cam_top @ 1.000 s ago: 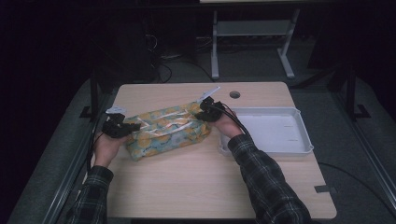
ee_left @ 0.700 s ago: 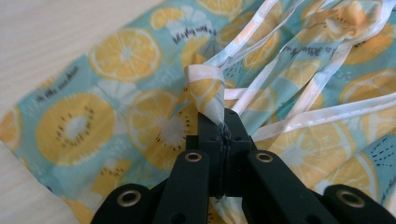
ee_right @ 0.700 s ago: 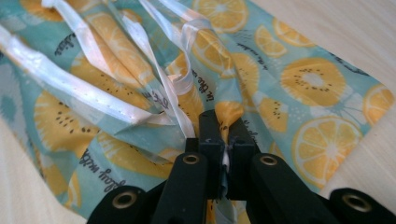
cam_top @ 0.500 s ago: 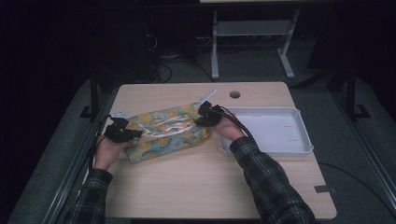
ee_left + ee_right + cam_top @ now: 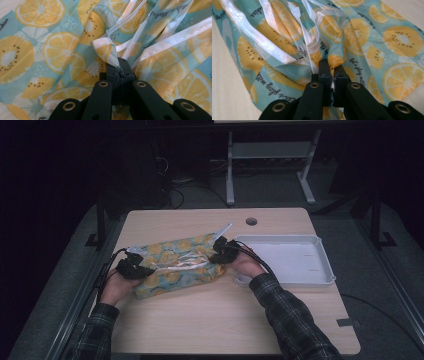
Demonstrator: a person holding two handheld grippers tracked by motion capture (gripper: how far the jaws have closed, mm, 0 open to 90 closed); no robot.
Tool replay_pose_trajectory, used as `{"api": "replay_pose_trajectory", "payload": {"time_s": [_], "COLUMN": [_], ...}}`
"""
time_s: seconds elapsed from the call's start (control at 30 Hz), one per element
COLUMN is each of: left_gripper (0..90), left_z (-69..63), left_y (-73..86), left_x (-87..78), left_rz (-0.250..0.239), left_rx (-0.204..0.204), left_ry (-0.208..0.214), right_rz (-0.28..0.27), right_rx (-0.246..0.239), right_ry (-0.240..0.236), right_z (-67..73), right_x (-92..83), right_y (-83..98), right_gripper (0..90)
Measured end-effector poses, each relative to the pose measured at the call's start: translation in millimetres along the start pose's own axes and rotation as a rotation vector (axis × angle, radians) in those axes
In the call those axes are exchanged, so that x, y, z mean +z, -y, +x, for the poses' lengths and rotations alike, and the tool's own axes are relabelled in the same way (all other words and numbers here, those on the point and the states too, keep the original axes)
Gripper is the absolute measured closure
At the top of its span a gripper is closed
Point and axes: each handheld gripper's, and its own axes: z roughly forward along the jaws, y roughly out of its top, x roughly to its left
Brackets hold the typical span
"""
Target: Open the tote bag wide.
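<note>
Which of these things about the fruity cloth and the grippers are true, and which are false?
1. Both hand-held grippers pinch the cloth. True: left hand-held gripper, right hand-held gripper.
2. The cloth shows strawberries. False: orange and kiwi slices.
3. A white tray lies beside the cloth. True.
4. The cloth lies inside the tray. False: it lies on the table.
5. The sleeves are plaid. True.

You're looking at a teal cloth printed with yellow lemon and kiwi slices, trimmed in white; black tongs, a pale wood counter, a white tray.
</note>
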Motion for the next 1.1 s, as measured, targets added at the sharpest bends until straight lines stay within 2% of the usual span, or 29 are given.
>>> {"api": "replay_pose_trajectory", "payload": {"time_s": [0.17,0.3,0.57,0.63,0.67,0.7,0.77,0.93,1.0,1.03,1.1], "left_gripper": [88.9,88.9,88.9,88.9,88.8,88.6,87.6,73.3,68.1,61.8,59.8], "left_z": [-7.3,-18.4,-42.9,-48.6,-51.0,-51.3,-50.7,-48.0,-45.3,-44.3,-43.0], "left_y": [7.7,16.7,39.9,44.2,45.4,46.5,47.0,47.8,47.9,48.0,48.4], "left_x": [-5.0,-11.3,-26.6,-31.3,-32.4,-34.5,-34.9,-45.5,-52.7,-55.9,-62.0], "left_rz": [0.002,0.017,0.016,0.014,0.003,0.008,-0.007,-0.057,-0.087,-0.106,-0.135], "left_rx": [0.004,0.024,0.018,0.027,0.018,0.037,0.034,0.011,0.000,-0.010,-0.026], "left_ry": [0.033,0.061,0.131,0.137,0.133,0.122,0.101,0.071,0.074,0.076,0.086], "right_rz": [0.006,0.018,0.034,0.038,0.036,0.034,0.024,-0.013,-0.036,-0.060,-0.072], "right_rx": [-0.030,-0.056,-0.094,-0.102,-0.106,-0.106,-0.101,-0.073,-0.061,-0.044,-0.036], "right_ry": [-0.019,-0.036,-0.075,-0.089,-0.093,-0.093,-0.096,-0.092,-0.099,-0.108,-0.108], "right_z": [8.7,22.7,40.5,45.0,47.2,48.0,47.9,43.7,40.5,38.2,37.4], "right_x": [-3.9,-10.8,-22.1,-25.3,-26.8,-27.6,-29.0,-37.6,-43.8,-50.3,-52.5], "right_y": [4.0,10.0,18.8,22.2,24.1,24.9,26.2,27.6,28.7,29.4,29.3], "right_gripper": [87.5,87.4,87.3,87.1,86.9,86.4,83.7,69.8,63.2,58.6,56.9]}}
